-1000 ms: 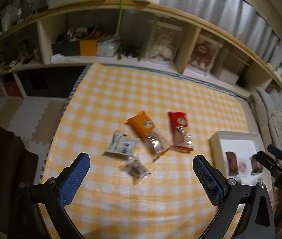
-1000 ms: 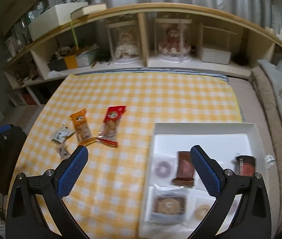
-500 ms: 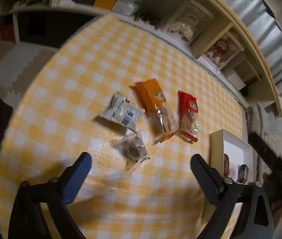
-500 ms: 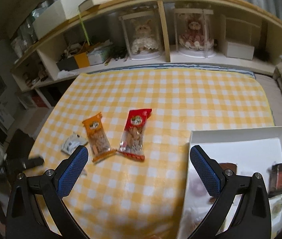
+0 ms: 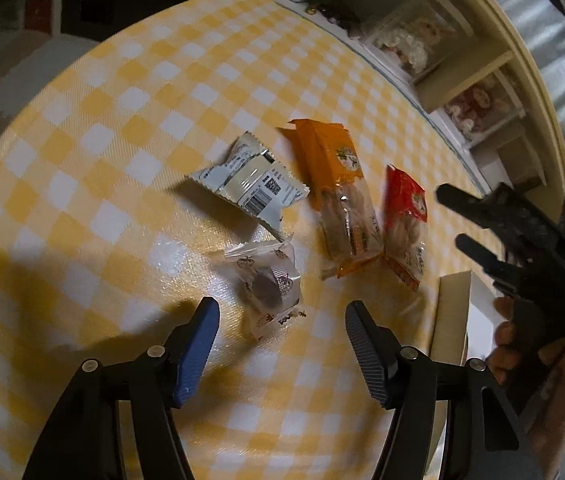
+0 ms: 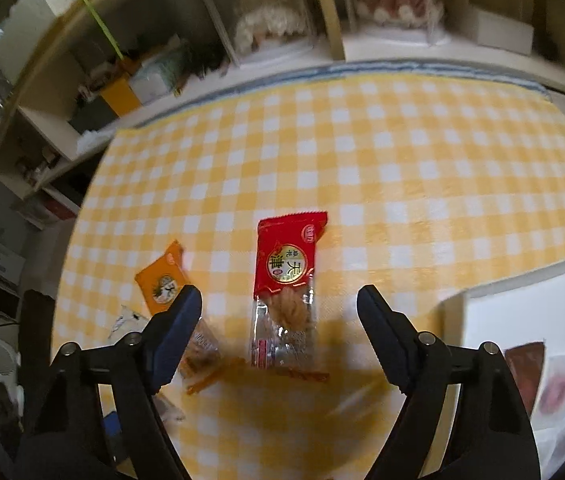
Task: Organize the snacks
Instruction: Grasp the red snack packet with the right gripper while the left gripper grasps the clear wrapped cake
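Right wrist: white tray (image 6: 494,312) with wrapped snacks (image 6: 554,392) inside.

At the right edge of the right wrist view, the white tray (image 6: 498,312) and its wrapped snacks are cut off and blurred. The orange packet (image 6: 164,280) disappears behind the near blue fingertip at lower left. Along the top, two dolls (image 6: 266,20) in clear cases are smeared beyond detail.
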Demonstrator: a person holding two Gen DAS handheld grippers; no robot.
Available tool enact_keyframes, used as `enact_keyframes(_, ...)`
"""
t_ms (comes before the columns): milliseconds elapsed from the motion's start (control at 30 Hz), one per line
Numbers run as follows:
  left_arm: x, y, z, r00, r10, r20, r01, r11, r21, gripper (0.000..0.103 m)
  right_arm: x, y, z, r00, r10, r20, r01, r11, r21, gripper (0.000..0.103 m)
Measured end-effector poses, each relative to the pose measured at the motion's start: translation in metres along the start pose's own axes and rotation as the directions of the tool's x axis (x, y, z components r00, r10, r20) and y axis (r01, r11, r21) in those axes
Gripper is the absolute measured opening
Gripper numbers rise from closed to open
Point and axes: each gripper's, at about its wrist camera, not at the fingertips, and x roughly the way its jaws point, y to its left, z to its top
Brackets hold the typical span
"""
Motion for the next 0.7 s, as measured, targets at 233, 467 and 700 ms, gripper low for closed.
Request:
enact_keyframes(233,0.013,0.006,-0.008,0.999,-0.033,-0.001,0.033,0.996,-0.086,0.057,0.040,0.009,-0.003,0.995,-0.085,-0.061,0.080,0.993,-0.087,0.079)
enact_keyframes(467,0.020,0.007,-0.004,0.999,-0.025,0.030,0.028,0.993,-0.112,0.055,0.051,0.001,-0.027,0.987,-0.094,-0.130,0.071,0.982,-0.173,0.047)
enact_keyframes(700,0.024,0.002,-0.007,0.998,0.017,0.057,-0.012,0.997,-0.077,0.045,0.028,-0.003,-0.073,0.983,-0.057,-0.175,0.012,0.969,-0.246,0.045)
